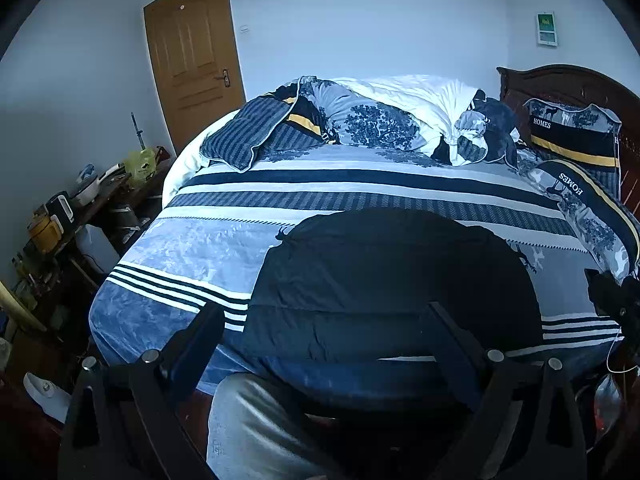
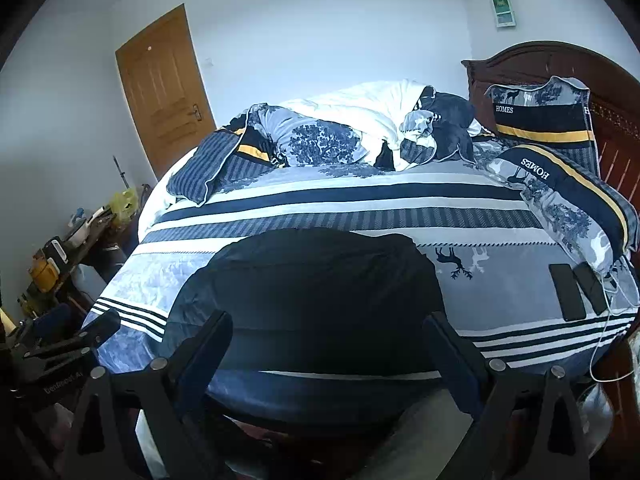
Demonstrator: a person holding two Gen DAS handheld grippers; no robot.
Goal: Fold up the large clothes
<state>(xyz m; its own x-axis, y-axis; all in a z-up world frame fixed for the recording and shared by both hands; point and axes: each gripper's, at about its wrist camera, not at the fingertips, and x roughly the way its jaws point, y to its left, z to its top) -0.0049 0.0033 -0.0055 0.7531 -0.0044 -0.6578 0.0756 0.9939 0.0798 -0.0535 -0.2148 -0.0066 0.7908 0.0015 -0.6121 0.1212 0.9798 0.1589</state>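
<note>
"HOMES" is showing in white on both pillows by the headboard (image 2: 560, 64): upright pillow (image 2: 542, 114) reading normally, flat pillow (image 2: 560, 184) reading upside down. Left gripper (image 2: 64, 350) is showing faint, unreadable lettering.

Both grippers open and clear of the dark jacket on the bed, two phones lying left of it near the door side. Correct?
Not quite. The two phones lie right of the jacket, by the pillows, as the right wrist view shows. Both grippers, left and right, are open and off the jacket on the bed.
</note>
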